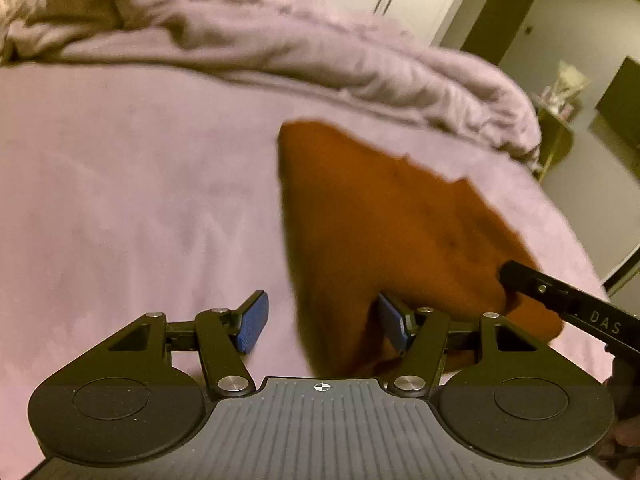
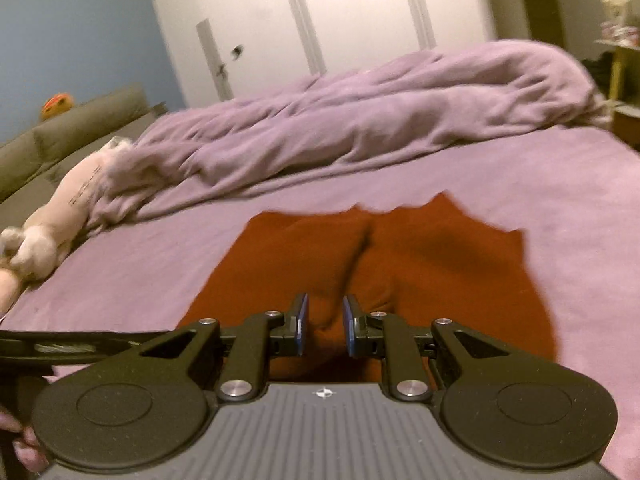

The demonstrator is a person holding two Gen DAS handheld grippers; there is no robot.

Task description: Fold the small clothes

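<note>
Bedroom, bed w/ mauve sheet (image 2: 540, 184) as work surface. Nearest: left claw (image 1: 322, 322) open, pads clear of cloth, garment edge between them but not pinched. Right claw (image 2: 325, 326) nearly closed, pinching raised ridge of rust-red garment (image 2: 420, 264) lying mid-sheet. Risk: lone pinch drags whole piece, fold skews; ridge may slip out. Garment: soft knit, scalloped far hem, centre crease, partly bunched. Beyond: crumpled duvet (image 2: 360, 120), plush toy (image 2: 60, 216) at left.
</note>
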